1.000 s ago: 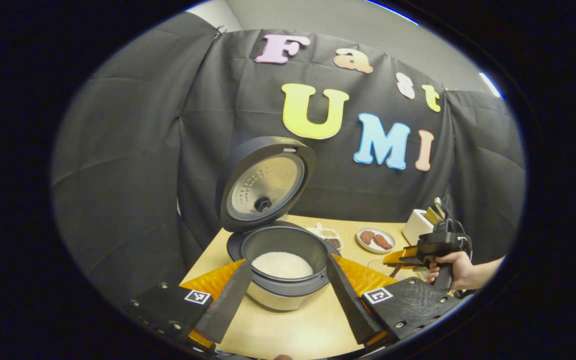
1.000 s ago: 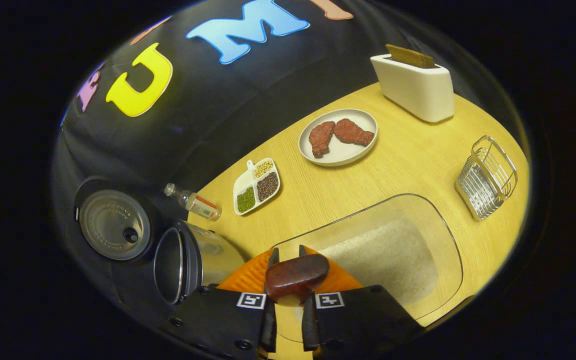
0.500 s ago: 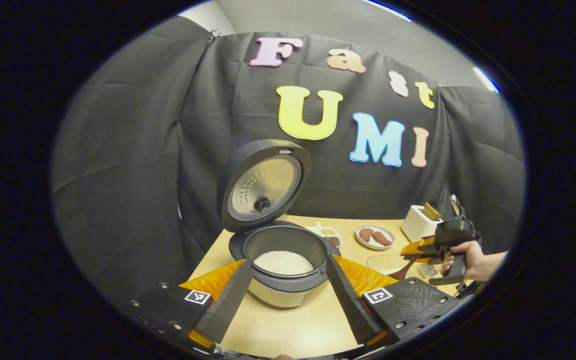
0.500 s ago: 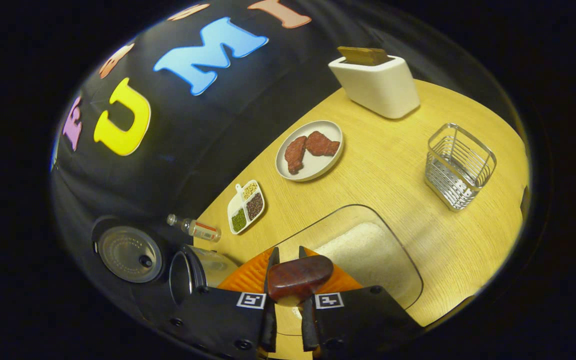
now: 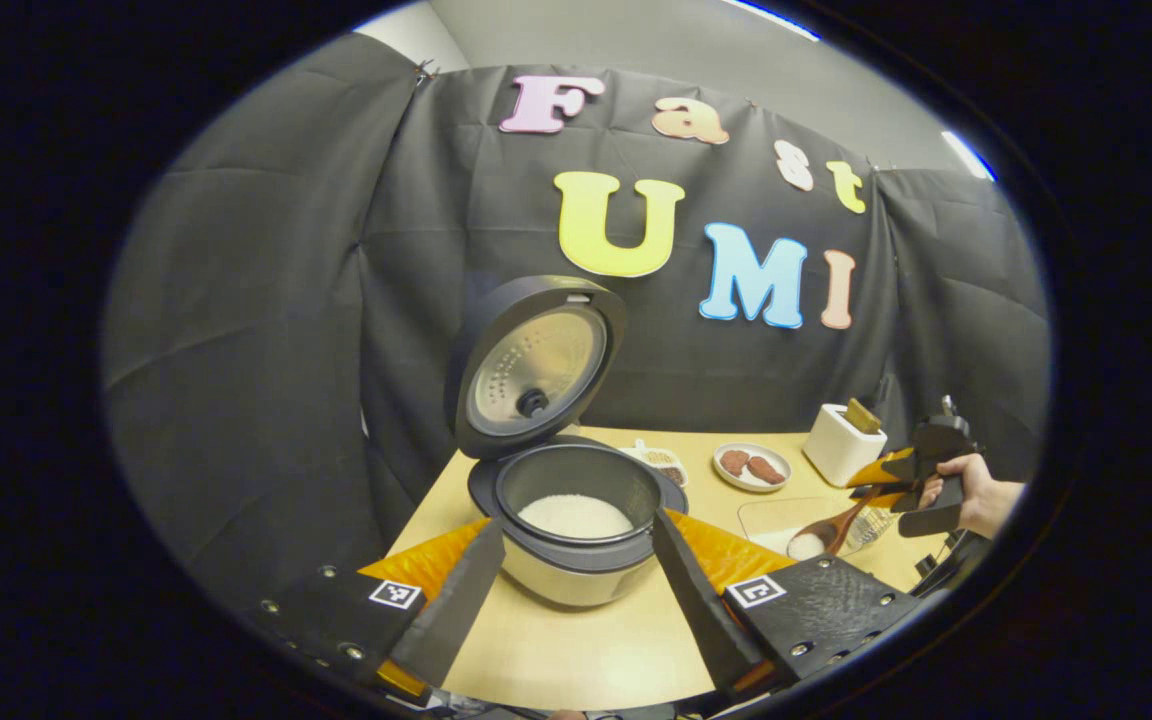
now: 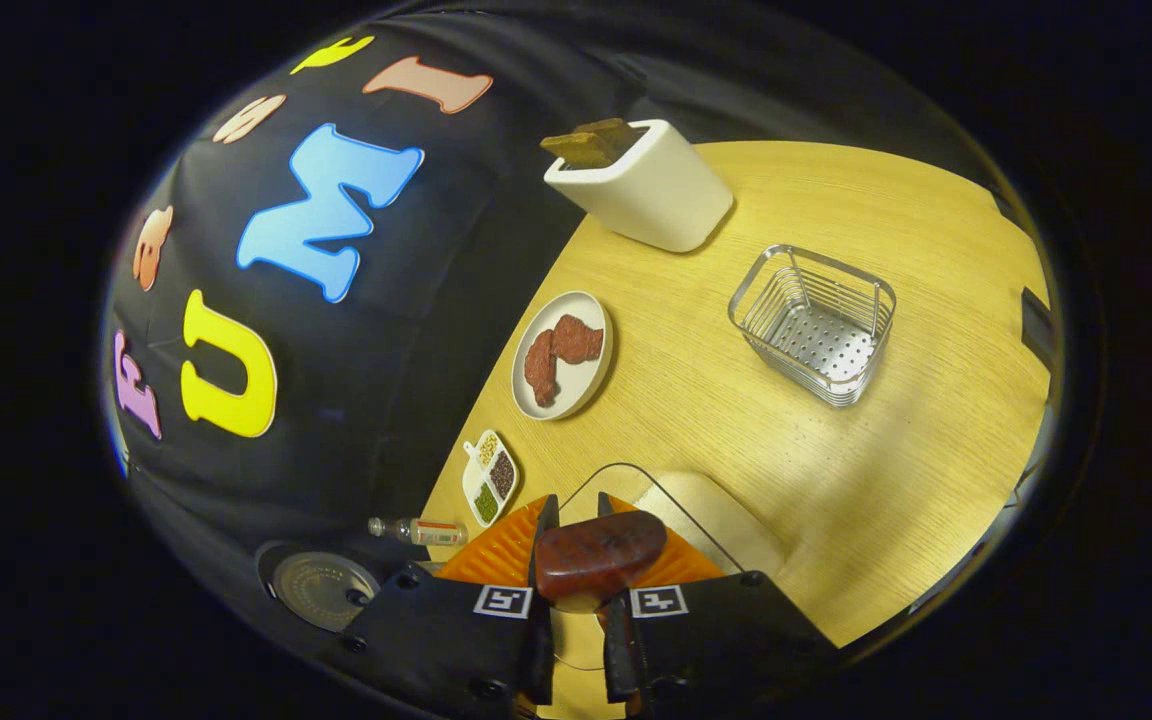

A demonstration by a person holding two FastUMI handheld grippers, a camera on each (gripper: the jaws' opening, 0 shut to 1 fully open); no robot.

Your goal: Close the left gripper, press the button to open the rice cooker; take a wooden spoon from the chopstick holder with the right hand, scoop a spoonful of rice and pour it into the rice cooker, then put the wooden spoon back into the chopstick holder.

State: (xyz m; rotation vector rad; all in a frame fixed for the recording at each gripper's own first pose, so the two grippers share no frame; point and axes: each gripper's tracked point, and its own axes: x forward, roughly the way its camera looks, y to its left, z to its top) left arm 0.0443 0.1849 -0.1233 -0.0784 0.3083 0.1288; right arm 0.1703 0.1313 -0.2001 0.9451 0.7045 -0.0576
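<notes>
The rice cooker [image 5: 576, 560] stands with its lid [image 5: 536, 365] up and white rice in its pot. My left gripper [image 5: 576, 590] is open, one finger on each side of the cooker's front and nothing held. At the right, a hand holds my right gripper [image 5: 921, 470], shut on the handle of the wooden spoon [image 5: 836, 525]. The spoon's bowl carries white rice above the glass rice tray [image 5: 771, 515]. In the right gripper view the right gripper [image 6: 574, 512] clamps the dark spoon handle [image 6: 591, 555]. The wire chopstick holder [image 6: 814, 325] stands empty ahead.
On the wooden table [image 6: 836, 220] are a white toaster [image 6: 641, 180] with bread, a plate of meat [image 6: 563, 353], a divided dish of beans [image 6: 489, 478] and a small bottle [image 6: 421, 530] lying near the cooker's lid [image 6: 321, 590]. The glass tray [image 6: 706, 510] is just below the gripper.
My right gripper has lifted and drawn away to the right with the spoon, whose bowl now shows rice above the tray. The left gripper has hardly moved.
</notes>
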